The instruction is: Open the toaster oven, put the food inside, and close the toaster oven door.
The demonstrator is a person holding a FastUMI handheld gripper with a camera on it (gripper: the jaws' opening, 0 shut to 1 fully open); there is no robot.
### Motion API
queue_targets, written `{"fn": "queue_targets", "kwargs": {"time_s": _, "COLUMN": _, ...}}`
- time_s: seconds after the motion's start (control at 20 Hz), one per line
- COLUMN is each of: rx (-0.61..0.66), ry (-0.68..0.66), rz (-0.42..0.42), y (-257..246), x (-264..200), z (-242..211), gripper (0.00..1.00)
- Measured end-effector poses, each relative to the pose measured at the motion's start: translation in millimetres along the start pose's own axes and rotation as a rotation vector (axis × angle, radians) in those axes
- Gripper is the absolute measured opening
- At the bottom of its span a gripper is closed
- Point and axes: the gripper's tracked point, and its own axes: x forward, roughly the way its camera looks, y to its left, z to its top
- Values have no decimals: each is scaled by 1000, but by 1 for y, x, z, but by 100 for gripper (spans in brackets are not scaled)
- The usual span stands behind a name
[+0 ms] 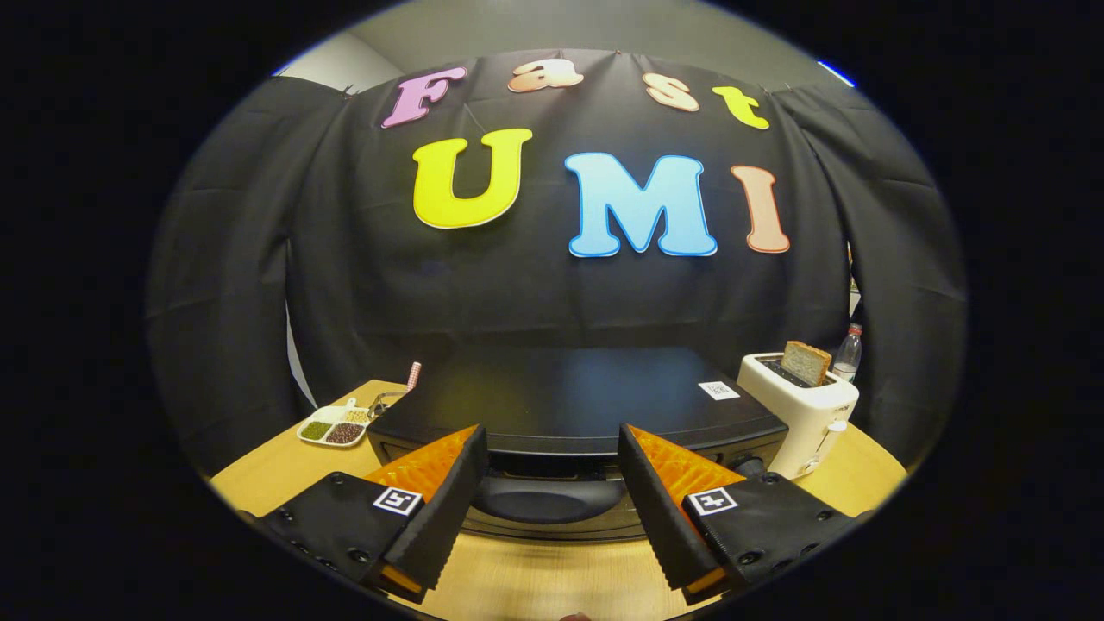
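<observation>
1. Gripper (552,500) held low and level, pointing straight ahead.
2. Two black fingers (448,509) spread wide apart, one on the left, one on the right.
3. Orange sides and ridged pads facing in toward each other.
4. Nothing squeezed between the pads.
</observation>
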Motion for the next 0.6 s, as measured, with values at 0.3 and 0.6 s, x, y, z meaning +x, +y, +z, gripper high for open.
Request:
{"fn": "queue_targets", "kwargs": {"time_s": 0.3, "rx": -8, "ry": 3, "rz": -24, "y": 1, "x": -1, "z": -14, "gripper": 97}}
{"fn": "queue_targets", "kwargs": {"time_s": 0.6, "rx": -8, "ry": 3, "rz": -23, "y": 1, "x": -20, "z": -26, "gripper": 98}}
